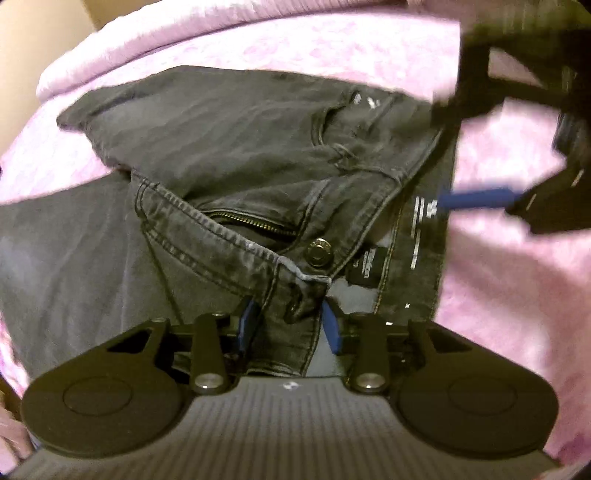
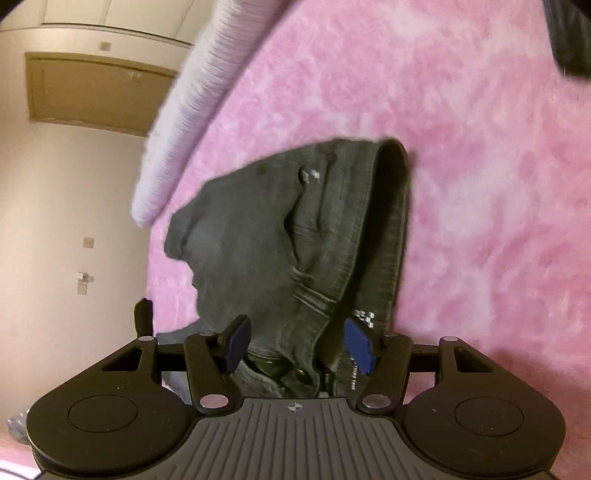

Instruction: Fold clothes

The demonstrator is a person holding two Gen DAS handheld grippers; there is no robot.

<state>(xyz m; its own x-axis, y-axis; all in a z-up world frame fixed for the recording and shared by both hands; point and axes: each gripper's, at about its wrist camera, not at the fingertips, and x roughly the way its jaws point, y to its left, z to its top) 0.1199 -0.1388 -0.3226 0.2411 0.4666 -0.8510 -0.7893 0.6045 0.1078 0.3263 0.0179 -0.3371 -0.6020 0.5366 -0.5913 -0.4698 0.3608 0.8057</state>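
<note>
Dark grey jeans (image 1: 229,155) lie on a pink fluffy blanket (image 1: 295,40), waistband towards me, zipper open, metal button (image 1: 318,252) showing. My left gripper (image 1: 290,325) has its blue pads on either side of the waistband fold by the fly, part closed around it. In the left wrist view the right gripper (image 1: 439,166) reaches in from the upper right, with the back waistband between its blue fingers (image 1: 476,197). In the right wrist view the right gripper (image 2: 297,345) straddles the bunched jeans (image 2: 280,229), jaws apart, fabric between them.
The pink blanket (image 2: 480,184) covers the whole surface. A lilac ribbed edge (image 2: 177,122) runs along its far side. Beyond it are a beige wall and a door (image 2: 88,92). A dark item (image 2: 570,33) sits at the right wrist view's upper right corner.
</note>
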